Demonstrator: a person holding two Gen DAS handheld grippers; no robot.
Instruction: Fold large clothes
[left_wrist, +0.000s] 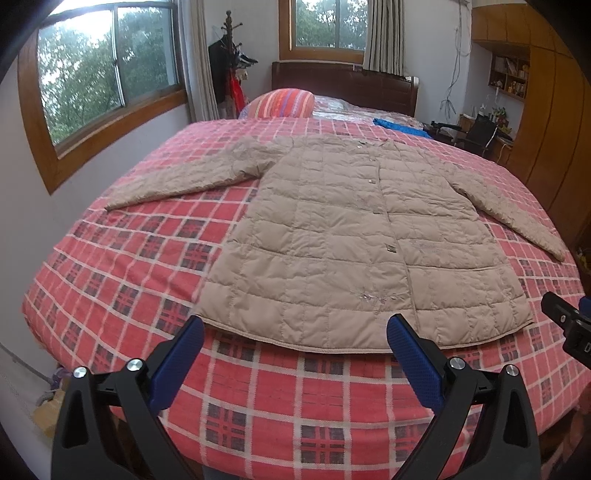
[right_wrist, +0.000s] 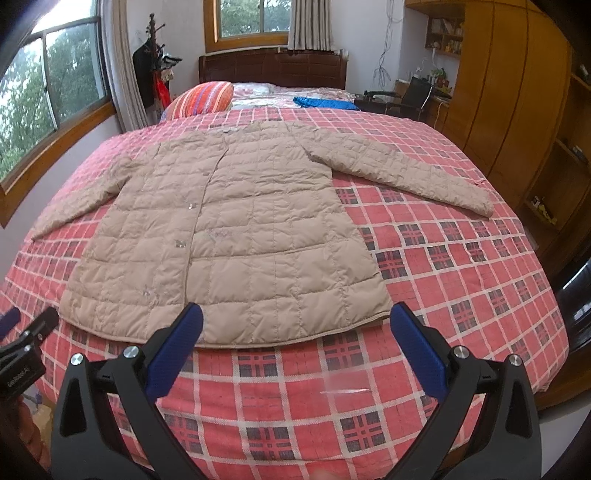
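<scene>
Spread flat, buttoned and unfolded at frame centre on the plaid bed (left_wrist: 110, 295): quilted beige coat (left_wrist: 351, 236), both sleeves out. Poised wide and empty at its hem, bottom of frame: left claw (left_wrist: 295, 328), right claw (right_wrist: 297, 314). Every fold left.

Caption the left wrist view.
Open left gripper above beige quilted coat, spread flat on red plaid bedspread.

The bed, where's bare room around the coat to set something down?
Bare plaid bedspread lies between the coat hem and the near edge, and beside each sleeve. Toward the headboard it's crowded: striped pillow and blue cloth.
</scene>
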